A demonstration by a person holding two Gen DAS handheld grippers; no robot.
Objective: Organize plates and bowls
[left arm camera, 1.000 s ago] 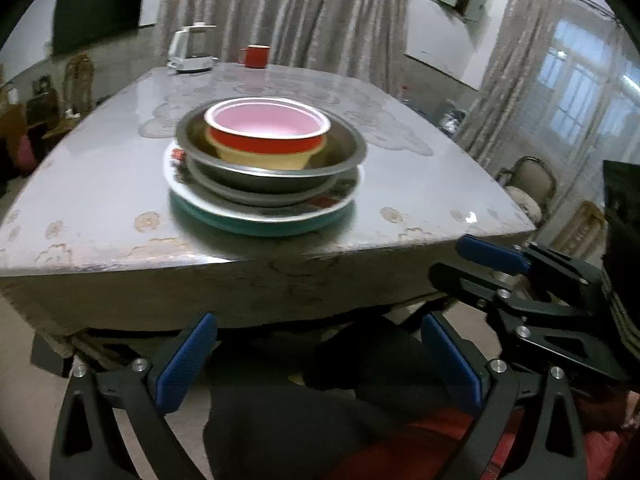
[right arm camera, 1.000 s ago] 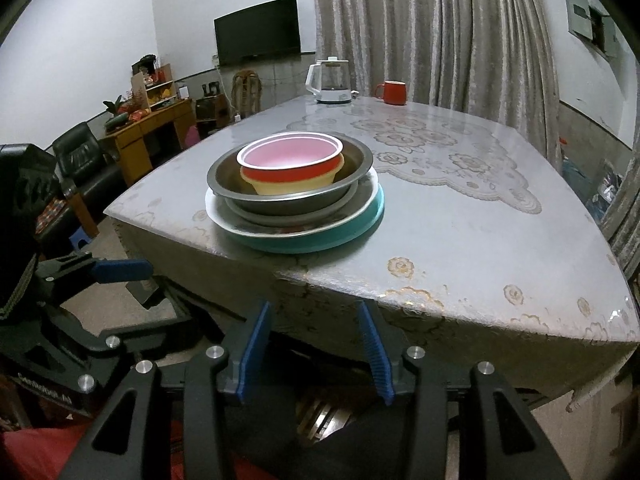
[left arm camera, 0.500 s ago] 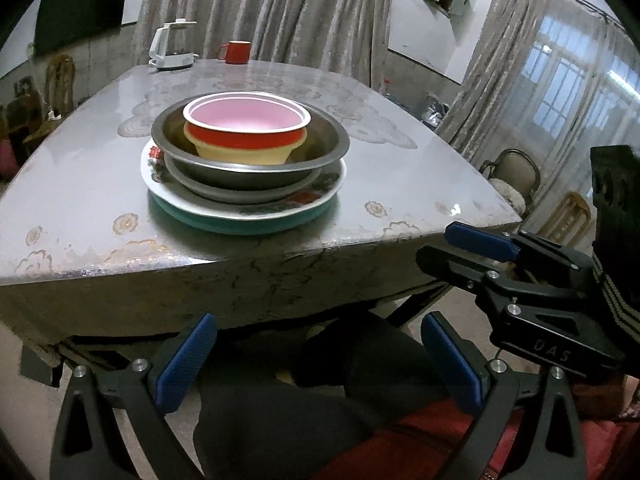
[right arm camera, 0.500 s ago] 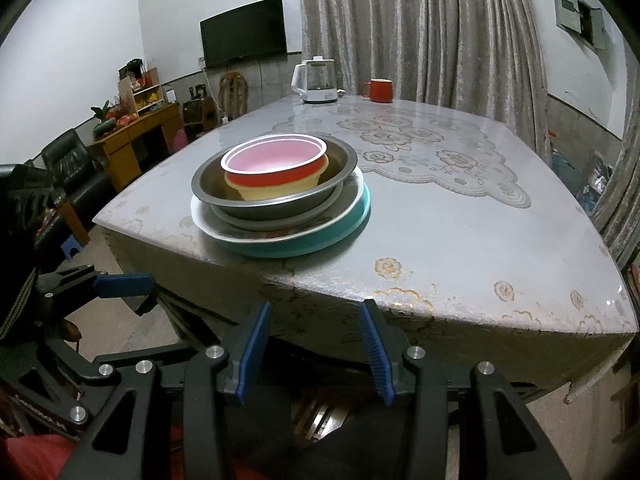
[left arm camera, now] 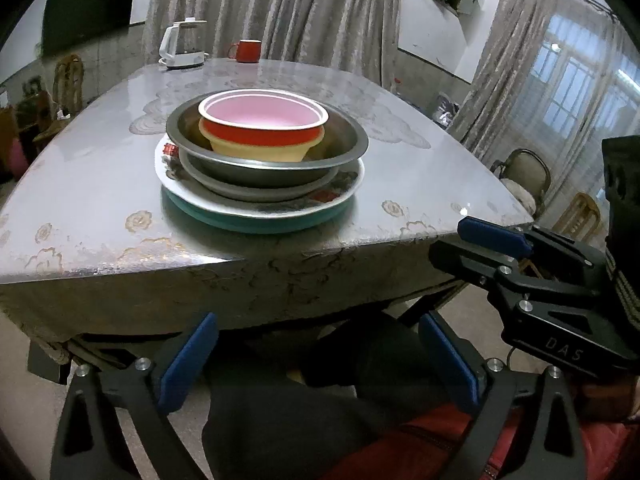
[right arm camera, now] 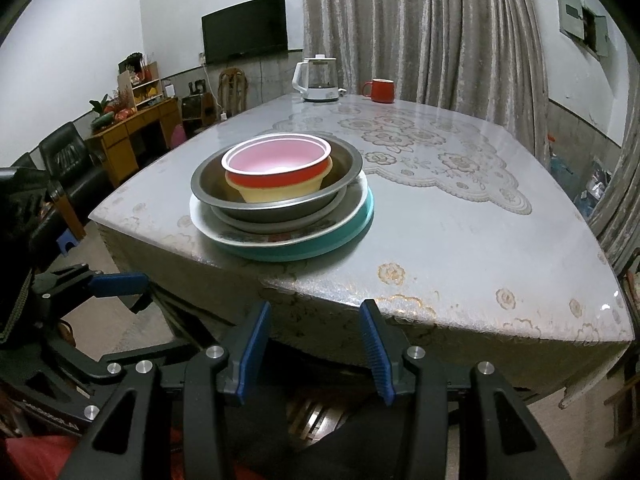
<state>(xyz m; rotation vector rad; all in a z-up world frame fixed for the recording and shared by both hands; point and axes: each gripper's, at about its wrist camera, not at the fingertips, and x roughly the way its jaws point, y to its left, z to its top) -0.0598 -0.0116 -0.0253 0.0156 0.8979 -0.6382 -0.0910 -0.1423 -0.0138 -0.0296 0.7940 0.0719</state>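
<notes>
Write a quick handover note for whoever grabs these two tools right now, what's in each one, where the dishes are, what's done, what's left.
Left tool: open, empty, held below the table edge.
Right tool: open, narrower gap, empty, also short of the table.
Dishes: one stack near the table's front edge. Red bowl with pink inside on top, nested in a yellow bowl, inside a steel bowl, on a steel plate, white plate, teal plate.
Done: nothing touched yet.
Left: unstack and sort plates from bowls.
</notes>
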